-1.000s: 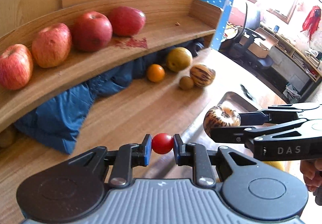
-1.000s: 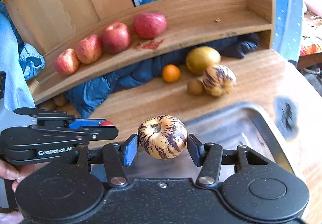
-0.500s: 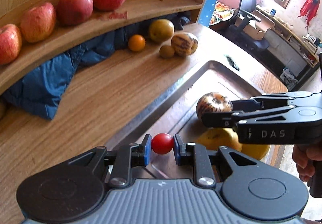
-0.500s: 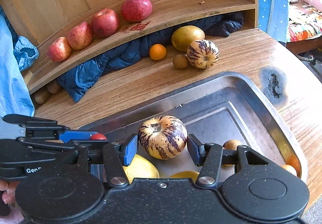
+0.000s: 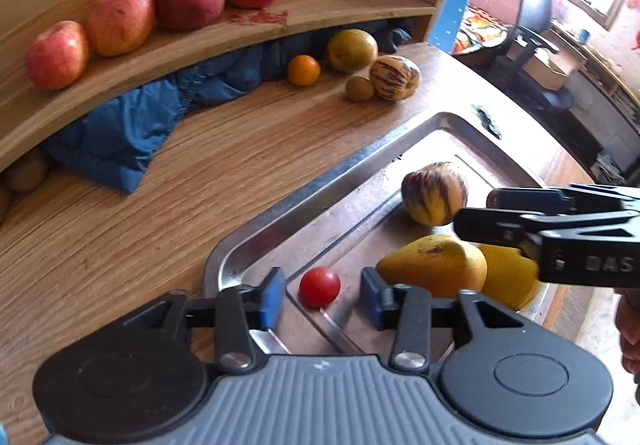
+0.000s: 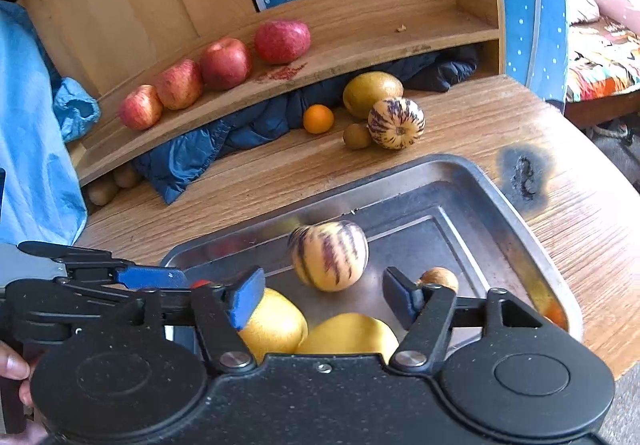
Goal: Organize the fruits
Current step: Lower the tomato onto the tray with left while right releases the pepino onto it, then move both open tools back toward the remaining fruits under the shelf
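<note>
Tray (image 6: 472,181): steel, near right on the table.
Left gripper (image 5: 320,295): jaws apart, touching nothing.
Right gripper (image 6: 324,295): jaws apart, touching nothing.
Striped melon (image 6: 328,255): in tray, just beyond right gripper.
Cherry tomato (image 5: 319,286): in tray's near-left corner, between left fingers.

Two handheld grippers sit side by side, angled downward. The left gripper (image 5: 320,295) has its blue-padded fingers (image 5: 272,295) spread wide apart, gripping nothing. The right gripper (image 6: 324,295) is likewise spread wide, gripping nothing. A hand (image 6: 12,377) grips the left gripper's handle.
</note>
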A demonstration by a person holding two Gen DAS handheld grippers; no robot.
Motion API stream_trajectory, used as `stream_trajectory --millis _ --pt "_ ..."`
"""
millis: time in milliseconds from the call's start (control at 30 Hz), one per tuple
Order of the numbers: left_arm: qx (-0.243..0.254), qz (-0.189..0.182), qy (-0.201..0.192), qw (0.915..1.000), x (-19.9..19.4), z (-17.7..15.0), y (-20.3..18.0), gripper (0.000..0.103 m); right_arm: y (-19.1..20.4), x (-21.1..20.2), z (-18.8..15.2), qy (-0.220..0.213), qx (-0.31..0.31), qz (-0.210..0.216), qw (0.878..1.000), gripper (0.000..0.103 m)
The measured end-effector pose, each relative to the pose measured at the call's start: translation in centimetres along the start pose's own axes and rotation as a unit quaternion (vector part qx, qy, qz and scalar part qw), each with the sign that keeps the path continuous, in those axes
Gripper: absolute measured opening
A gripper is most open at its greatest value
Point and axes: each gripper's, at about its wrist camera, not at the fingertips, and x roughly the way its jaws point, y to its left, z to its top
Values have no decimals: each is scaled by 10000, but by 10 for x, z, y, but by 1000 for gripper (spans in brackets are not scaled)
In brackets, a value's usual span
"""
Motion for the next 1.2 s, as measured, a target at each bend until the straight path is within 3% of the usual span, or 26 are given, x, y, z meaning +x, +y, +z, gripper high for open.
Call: stream_trajectory --millis 133,200,300,633,767,1200 --pt "-169 169 -87 9997 -11 -8 -4 74 -4 -14 -7 -56 -99 61 9999 83" --pt "-284 284 -165 9991 -19 -14 -7 88 -6 -21 -11 -53 -132 110 9998 85" --pt "-423 487 -252 9976 -29 -24 -12 97 -7 -32 -18 -67 -184 192 9996 91" --pt "-635 641 173 9958 -52 -61 -32 102 -12 -65 -46 -100 -325 230 9992 100" --pt "-471 622 309 9965 -53 -68 -49 102 -19 -76 -60 -46 -278 191 9994 101" --pt "273 450 170 9985 -54 -55 -109 102 -52 -114 -81 -141 6 -258 9996 102"
